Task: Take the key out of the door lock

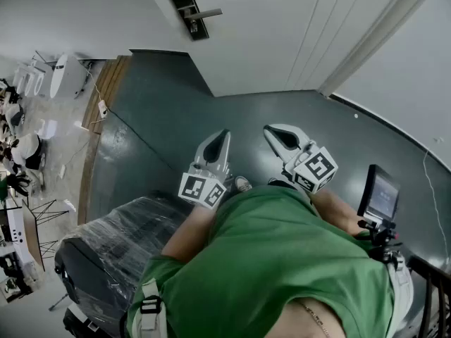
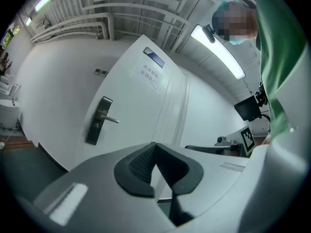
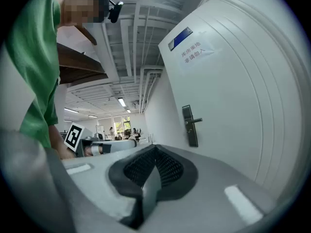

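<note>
Person in green shirt [image 1: 282,259] faces white door [image 1: 296,27], one tool in each hand, side by side above dark floor [image 1: 155,125], tips pointing toward door. Jaws of left tool [image 1: 220,138] closed, nothing between them; right tool [image 1: 276,134] same, closed and empty. Door lock [image 1: 192,11], black plate with lever handle, sits far and left, well apart from both. Key too small to make out at lock. Printed notice [image 2: 149,74] on door above lock. Small monitor [image 1: 381,196] near right.
</note>
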`<state>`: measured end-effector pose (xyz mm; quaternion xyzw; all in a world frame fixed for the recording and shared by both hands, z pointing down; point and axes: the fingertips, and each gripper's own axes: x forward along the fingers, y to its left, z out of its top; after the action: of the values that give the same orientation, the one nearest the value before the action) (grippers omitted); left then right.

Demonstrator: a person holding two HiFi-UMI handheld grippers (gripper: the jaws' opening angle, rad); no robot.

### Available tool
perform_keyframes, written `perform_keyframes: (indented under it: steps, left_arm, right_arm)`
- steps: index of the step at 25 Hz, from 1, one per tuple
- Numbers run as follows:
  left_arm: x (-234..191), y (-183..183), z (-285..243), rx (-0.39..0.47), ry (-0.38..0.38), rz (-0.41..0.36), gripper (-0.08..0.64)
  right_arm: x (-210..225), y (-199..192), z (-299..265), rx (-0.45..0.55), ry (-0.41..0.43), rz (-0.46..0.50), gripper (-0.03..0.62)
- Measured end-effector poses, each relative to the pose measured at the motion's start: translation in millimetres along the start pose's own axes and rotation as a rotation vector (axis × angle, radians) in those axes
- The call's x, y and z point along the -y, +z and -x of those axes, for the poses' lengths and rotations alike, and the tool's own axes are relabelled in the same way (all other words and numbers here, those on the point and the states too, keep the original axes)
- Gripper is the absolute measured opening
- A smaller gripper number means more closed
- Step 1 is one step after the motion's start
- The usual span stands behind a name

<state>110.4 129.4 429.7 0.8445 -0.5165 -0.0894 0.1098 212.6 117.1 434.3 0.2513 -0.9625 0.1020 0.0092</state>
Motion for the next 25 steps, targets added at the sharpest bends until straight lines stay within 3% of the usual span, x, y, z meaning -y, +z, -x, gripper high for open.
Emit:
perform_keyframes:
  steps: [25]
  left_arm:
    - [-11.4,10.6,4.6,0.009,0.013,-0.009,0.003]
  right_arm:
    - [-3.6,12.5,-7.8,0.026,0.01,0.02,0.003]
